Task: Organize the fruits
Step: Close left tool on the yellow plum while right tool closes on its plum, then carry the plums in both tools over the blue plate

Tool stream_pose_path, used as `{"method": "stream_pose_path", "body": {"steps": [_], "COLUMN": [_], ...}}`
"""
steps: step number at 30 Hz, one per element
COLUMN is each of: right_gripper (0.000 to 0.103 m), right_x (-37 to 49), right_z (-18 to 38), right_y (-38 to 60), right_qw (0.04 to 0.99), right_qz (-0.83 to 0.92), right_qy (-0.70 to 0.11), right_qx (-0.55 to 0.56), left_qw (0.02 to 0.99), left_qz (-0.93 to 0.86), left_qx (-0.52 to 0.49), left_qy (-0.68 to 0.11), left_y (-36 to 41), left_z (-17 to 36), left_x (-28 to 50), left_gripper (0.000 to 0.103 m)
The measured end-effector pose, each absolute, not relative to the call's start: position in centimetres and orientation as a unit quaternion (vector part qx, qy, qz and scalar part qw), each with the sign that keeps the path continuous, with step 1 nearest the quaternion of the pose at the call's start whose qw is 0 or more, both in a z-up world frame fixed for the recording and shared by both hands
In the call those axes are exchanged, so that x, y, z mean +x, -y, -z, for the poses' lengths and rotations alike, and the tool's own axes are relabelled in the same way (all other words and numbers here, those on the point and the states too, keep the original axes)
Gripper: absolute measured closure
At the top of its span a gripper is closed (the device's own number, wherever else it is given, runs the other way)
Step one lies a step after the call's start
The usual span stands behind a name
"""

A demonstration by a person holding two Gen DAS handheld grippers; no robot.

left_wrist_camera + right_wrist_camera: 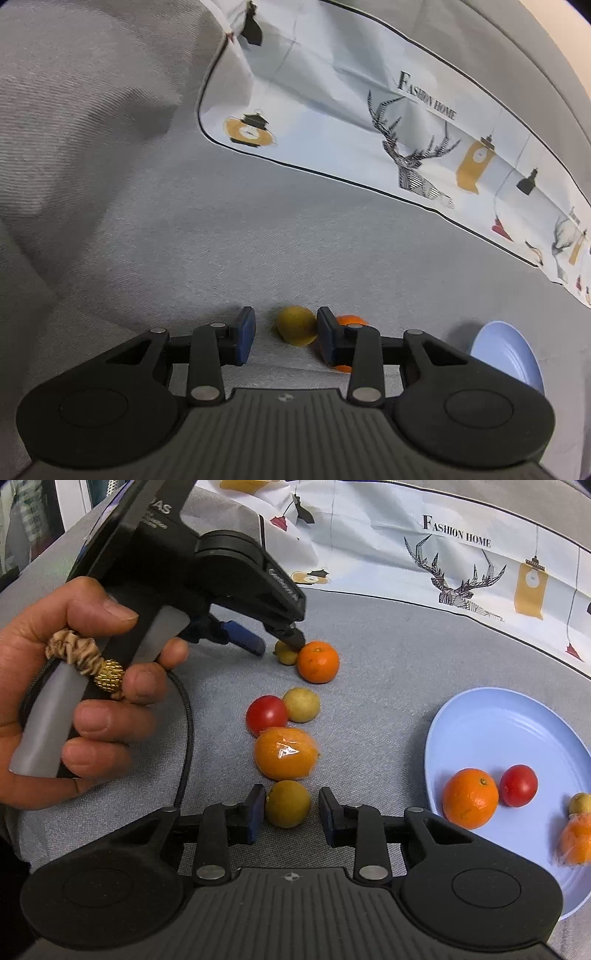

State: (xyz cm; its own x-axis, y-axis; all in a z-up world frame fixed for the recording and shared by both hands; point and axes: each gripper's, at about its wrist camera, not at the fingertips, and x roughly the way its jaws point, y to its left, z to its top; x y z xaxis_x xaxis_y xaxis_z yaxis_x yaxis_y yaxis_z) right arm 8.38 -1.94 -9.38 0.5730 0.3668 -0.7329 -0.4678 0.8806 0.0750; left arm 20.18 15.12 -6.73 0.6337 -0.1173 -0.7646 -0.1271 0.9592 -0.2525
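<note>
Yellow-green, smooth-skinned small round fruit (287, 804) sits on the grey woven cloth (369, 672) between the pads of the right gripper (291, 814), at 6 o'clock in the right wrist view. The left pad touches its side; the right pad stands just off it, so the jaws are close around it but not plainly clamped. It looks light, firm and slightly waxy; the best hold seems to be across its widest middle, pressed gently, since a round skin may squirt out of flat pads.

Left gripper (285, 338), jaws apart, straddles a second small yellowish fruit (295, 325) without pressing it; a round orange mandarin (318, 661) lies touching that fruit.

Other loose pieces at centre: a plastic-wrapped orange (285, 752) (film likely slippery), a glossy red tomato (266, 715) (soft, bruises easily) and a pale yellow fruit (301, 704).

Pale blue ridged plate (517, 720) at 3 o'clock already holds several fruits.

A person's hand (74, 701) grips the left tool's handle.
</note>
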Motion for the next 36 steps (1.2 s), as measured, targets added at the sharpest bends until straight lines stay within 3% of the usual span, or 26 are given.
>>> {"method": "stream_pose_path", "body": {"steps": [15, 16, 17, 18, 36], "right_gripper": [0.075, 0.075, 0.075, 0.075, 0.076], "right_x": [8.8, 8.7, 8.7, 8.7, 8.0], "right_z": [9.5, 9.5, 9.6, 9.5, 8.5], "right_y": [2.2, 2.1, 2.1, 2.1, 3.3], "right_qw": [0.887, 0.887, 0.887, 0.887, 0.9], "right_qz": [-0.22, -0.22, -0.22, -0.22, -0.205], "right_qy": [-0.401, -0.4, -0.4, -0.4, -0.383], "right_qx": [-0.066, -0.067, -0.067, -0.067, -0.045], "left_qw": [0.891, 0.892, 0.893, 0.893, 0.901], "left_qz": [0.018, 0.016, 0.015, 0.013, -0.021], "left_qx": [-0.129, -0.123, -0.117, -0.11, -0.042], "left_qy": [-0.435, -0.434, -0.435, -0.436, -0.432], "left_y": [-13.9, -13.8, -13.7, -13.6, -13.5], "left_z": [7.4, 7.4, 7.4, 7.5, 5.3], "left_x": [20.7, 20.8, 20.8, 20.7, 15.9], "left_gripper": [0.062, 0.066, 0.076, 0.078, 0.078]}}
